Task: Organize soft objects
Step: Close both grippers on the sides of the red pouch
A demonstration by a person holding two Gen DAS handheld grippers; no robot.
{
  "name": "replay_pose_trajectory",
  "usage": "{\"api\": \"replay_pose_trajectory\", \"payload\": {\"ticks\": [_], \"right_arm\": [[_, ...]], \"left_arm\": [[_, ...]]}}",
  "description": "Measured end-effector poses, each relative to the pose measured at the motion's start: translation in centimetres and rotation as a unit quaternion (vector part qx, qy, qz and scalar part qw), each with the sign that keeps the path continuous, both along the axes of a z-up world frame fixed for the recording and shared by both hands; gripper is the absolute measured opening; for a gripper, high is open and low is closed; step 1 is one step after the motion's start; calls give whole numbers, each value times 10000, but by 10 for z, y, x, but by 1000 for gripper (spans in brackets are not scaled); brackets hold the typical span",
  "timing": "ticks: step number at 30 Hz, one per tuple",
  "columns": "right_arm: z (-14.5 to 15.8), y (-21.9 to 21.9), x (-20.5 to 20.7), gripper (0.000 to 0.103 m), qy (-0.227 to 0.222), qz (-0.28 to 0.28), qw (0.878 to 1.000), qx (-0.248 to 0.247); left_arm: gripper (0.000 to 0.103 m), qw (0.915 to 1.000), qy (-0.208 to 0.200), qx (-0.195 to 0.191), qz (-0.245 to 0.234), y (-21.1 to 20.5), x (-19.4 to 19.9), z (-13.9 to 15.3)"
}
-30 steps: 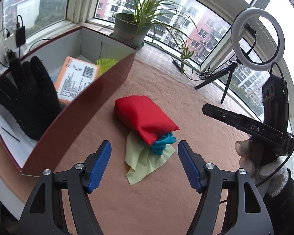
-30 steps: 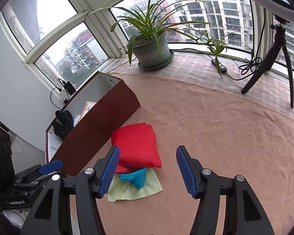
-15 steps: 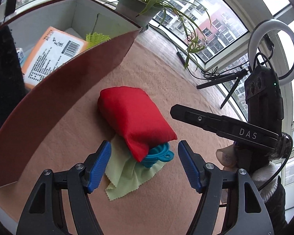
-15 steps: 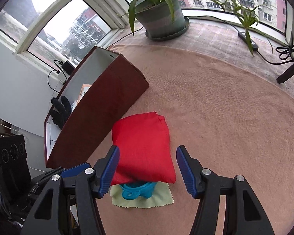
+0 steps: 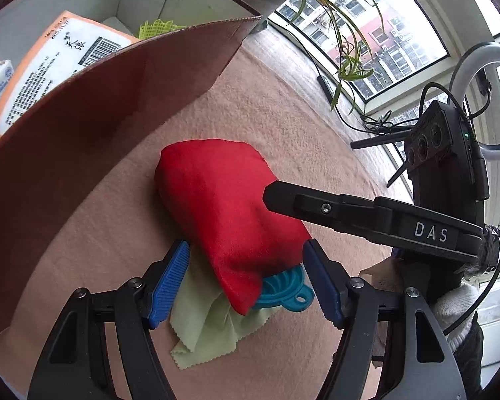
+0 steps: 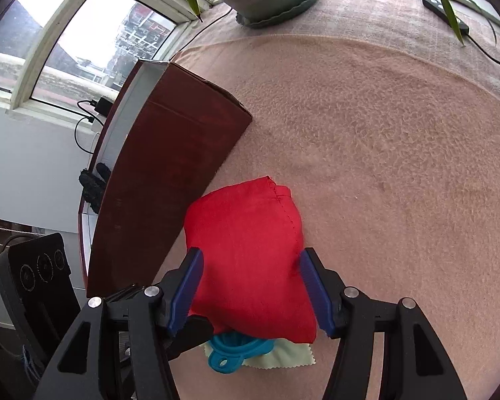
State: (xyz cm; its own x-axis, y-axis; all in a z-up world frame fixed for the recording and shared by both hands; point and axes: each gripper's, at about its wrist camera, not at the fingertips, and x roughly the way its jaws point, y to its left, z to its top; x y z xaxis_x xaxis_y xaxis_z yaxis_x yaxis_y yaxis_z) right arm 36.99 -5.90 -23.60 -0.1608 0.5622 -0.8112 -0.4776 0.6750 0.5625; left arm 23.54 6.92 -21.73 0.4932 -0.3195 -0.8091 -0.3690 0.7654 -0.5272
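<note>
Red pouch [image 5: 223,213], one, straddled by two open, empty grippers, left gripper [image 5: 246,278] and right gripper [image 6: 251,288].

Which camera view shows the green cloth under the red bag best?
The left wrist view: the green cloth spreads out below the red bag, folds and zigzag edge visible. The right wrist view shows only a thin strip.
</note>
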Motion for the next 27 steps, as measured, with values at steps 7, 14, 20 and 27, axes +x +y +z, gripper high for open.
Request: {"api": "replay_pose_trajectory", "payload": {"ticks": [7, 14, 20, 27], "right_arm": [[-8, 7, -1, 56, 37, 57, 9999, -104], [-14, 12, 1, 56, 81, 84, 9998, -132], [-16, 9, 3, 50, 214, -71, 9997, -12], [-7, 4, 1, 50, 194, -145, 9996, 125]], "left_arm": [[68, 9999, 72, -135, -43, 0, 6, -9], [63, 9998, 118, -135, -58, 2, 9, -16], [58, 9998, 56, 60, -176, -3, 11, -9], [56, 9996, -133, 107, -236, -5, 9, 3]]}}
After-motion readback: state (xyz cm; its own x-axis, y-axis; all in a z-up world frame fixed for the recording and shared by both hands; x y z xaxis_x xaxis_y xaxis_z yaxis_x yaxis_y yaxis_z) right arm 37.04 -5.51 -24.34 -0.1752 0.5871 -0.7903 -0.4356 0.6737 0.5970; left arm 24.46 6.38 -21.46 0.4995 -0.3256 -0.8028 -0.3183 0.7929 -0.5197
